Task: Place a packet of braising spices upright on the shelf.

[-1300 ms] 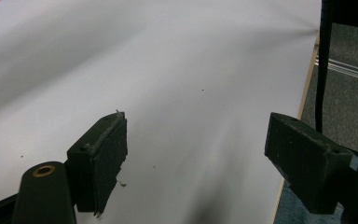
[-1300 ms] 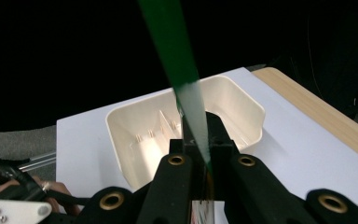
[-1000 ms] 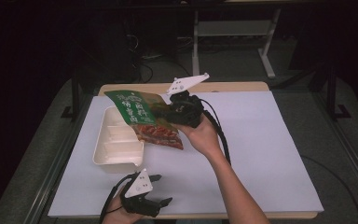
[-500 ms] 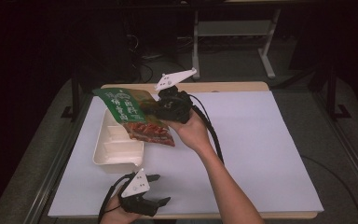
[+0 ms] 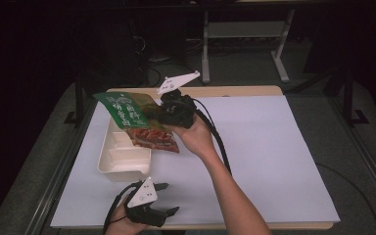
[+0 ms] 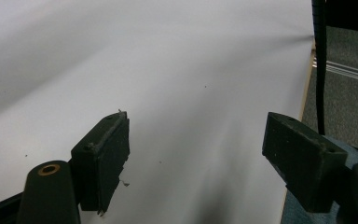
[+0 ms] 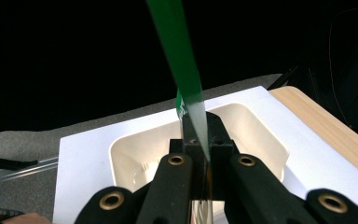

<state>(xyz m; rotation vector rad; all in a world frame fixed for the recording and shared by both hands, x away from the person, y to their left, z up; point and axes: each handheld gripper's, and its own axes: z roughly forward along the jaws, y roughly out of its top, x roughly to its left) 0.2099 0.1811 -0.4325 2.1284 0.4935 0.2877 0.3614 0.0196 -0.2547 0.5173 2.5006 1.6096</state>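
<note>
Now right tongs (image 5: 162, 113) clamp green-and-red snack bag (image 5: 137, 122), held tilted over cream tray (image 5: 122, 161) nr surface's left edge; left tongs (image 5: 169, 198) open, empty.

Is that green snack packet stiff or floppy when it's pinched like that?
Probably fairly stiff: the packet juts sideways from the right gripper over the tray without drooping. Likely light, held by one edge. Its glossy film may be slippery.

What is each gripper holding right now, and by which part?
The right gripper is clamped on the edge of a green and red snack bag, above the tray. The left gripper is open and holds nothing.
</note>
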